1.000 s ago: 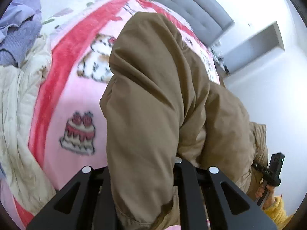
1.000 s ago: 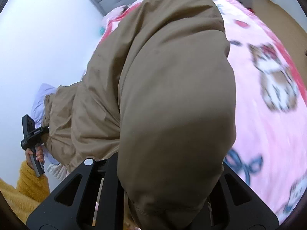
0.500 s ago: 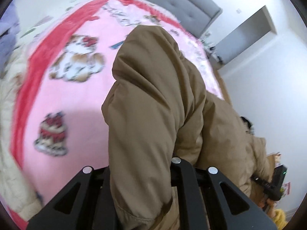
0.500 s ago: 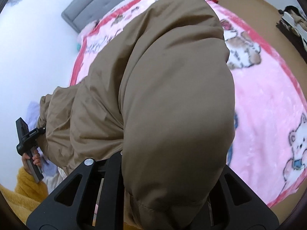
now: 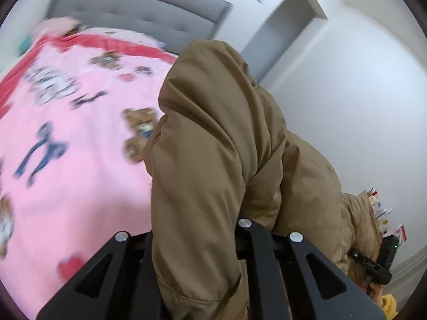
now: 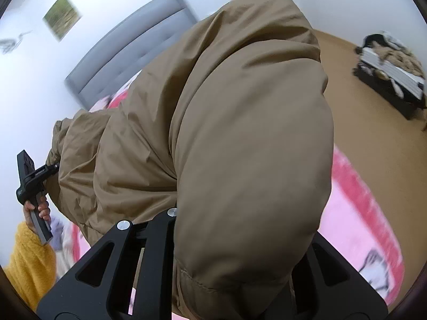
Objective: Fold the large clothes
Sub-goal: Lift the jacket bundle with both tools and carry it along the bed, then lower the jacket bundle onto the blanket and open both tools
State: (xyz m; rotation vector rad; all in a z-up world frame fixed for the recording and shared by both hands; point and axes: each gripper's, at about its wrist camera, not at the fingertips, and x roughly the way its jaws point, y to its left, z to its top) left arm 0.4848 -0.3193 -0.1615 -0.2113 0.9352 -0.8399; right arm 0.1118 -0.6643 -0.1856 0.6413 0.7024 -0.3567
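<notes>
Left wrist view. We find the left gripper closed on a thick fold of the tan padded jacket; the cloth fills the gap between its fingers and the tips themselves are buried, so we judge the grip from the bunched hem alone. The jacket rises straight ahead of the fingers and hangs clear of the pink printed blanket, which lies to the left and below. The garment's far end runs down to the right, where the right gripper meets it near the frame edge. The grey headboard stands beyond the blanket.

Right wrist view. We find the right gripper likewise clamped on a bulky fold of the jacket, fingertips hidden under cloth. The left gripper appears at far left, its nose at the jacket's other end, held by a hand in a yellow sleeve.

Finding. The jacket's long axis runs from one gripper to the other, side to side, with the bulk sagging between them. We judge both hands about equally near the blanket, which lies forward and beneath, so lowering calls for both ends to descend together.
</notes>
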